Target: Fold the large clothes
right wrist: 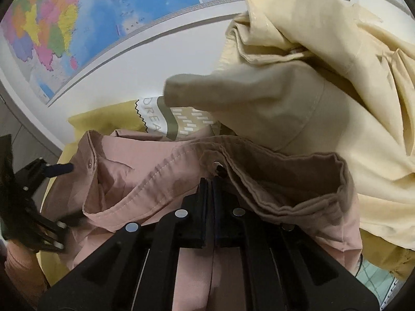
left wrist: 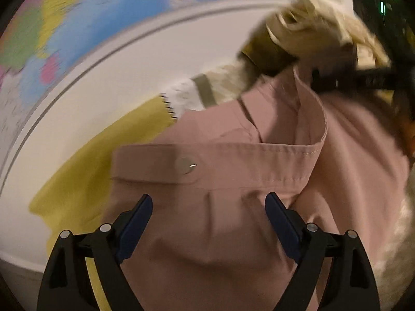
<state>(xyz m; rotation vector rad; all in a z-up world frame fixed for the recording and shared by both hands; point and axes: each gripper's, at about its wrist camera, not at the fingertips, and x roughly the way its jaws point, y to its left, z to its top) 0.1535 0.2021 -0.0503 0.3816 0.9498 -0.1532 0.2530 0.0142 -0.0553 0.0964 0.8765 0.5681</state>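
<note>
A dusty pink pair of trousers (left wrist: pixel 233 207) fills the left wrist view, waistband and button (left wrist: pixel 185 165) facing me. My left gripper (left wrist: pixel 208 207) is open, its blue pads on either side of the cloth just below the waistband. In the right wrist view the same pink trousers (right wrist: pixel 145 181) hang with the waistband open. My right gripper (right wrist: pixel 210 184) is shut on the waistband edge near its button tab. The left gripper (right wrist: pixel 59 169) shows at the far left of that view, beside the other end of the waistband.
A pile of cream and beige clothes (right wrist: pixel 324 90) lies at the right. A yellow sheet (right wrist: pixel 103 119) and a printed white and olive cloth (right wrist: pixel 166 119) lie under the trousers. A white wall (right wrist: pixel 155 57) with a coloured map (right wrist: pixel 64 26) stands behind.
</note>
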